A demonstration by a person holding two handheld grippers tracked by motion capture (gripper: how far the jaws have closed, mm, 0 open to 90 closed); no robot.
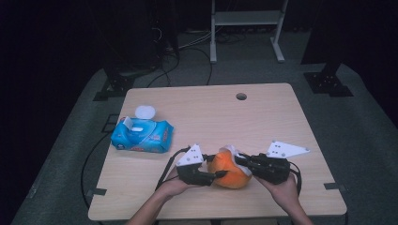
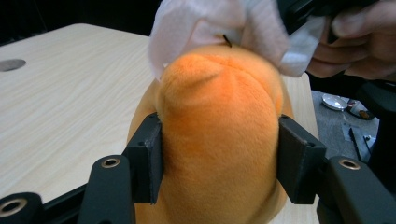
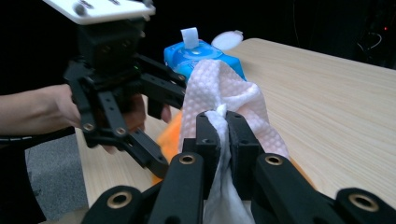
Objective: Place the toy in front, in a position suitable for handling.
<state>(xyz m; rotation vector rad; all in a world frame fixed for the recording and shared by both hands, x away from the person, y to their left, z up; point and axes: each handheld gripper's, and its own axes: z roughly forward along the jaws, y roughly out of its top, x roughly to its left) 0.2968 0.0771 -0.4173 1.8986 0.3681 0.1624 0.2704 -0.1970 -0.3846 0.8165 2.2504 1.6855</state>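
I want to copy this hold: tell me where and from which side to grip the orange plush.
Grip the plush across its narrow rounded body, coming level from its left end, as the left gripper does. The soft sides give under the fingers, and the top stays free for the wipe in the right gripper.

plush base: orange plush toy (image 2: pixel 219 140) cut off by bottom edge
pack print: wet-wipe pack (image 1: pixel 141 135) lettering too small

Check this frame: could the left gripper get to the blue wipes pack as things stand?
Probably not at once. The left gripper is shut on the orange plush toy, so its jaws are occupied. The bare table between it and the wipes pack leaves the way free.
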